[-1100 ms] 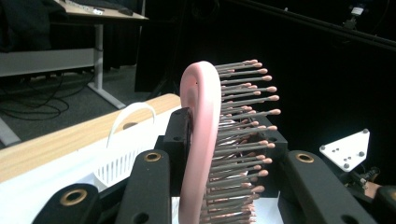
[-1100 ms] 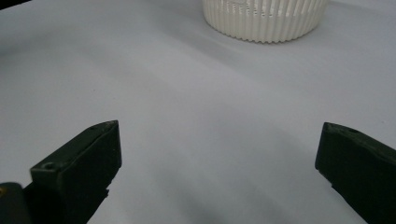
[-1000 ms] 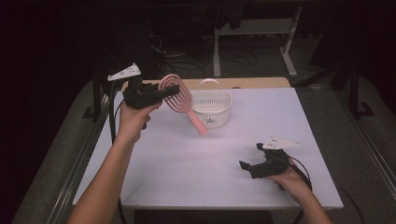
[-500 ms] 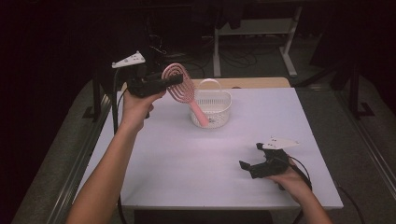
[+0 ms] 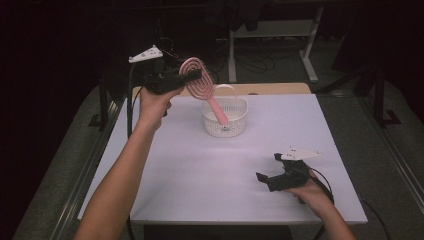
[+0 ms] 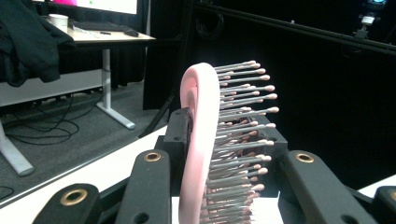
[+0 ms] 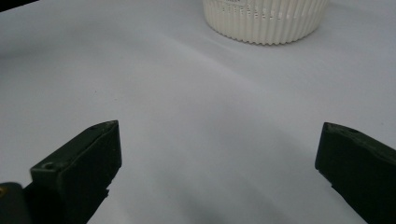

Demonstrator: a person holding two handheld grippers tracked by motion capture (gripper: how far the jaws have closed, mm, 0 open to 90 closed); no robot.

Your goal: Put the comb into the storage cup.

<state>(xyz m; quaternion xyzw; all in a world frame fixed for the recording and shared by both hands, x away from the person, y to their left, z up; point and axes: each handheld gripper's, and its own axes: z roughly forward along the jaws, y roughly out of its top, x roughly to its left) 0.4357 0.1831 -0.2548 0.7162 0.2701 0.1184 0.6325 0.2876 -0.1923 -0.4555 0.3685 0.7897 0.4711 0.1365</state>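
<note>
Brush [image 6: 201, 154] handle cut off at bottom edge in left gripper view, its lower bristles hidden btwn the jaws; basket [image 7: 266, 18] top cropped in right gripper view; brush handle tip in high view hidden behind basket [image 5: 225, 125] rim.

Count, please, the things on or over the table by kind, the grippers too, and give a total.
Brush: 1, pink, held in the left gripper
Basket: 1, white
Grippers: 2, the left one and the right gripper, which rests on the table with fingers open
Total: 4
</note>
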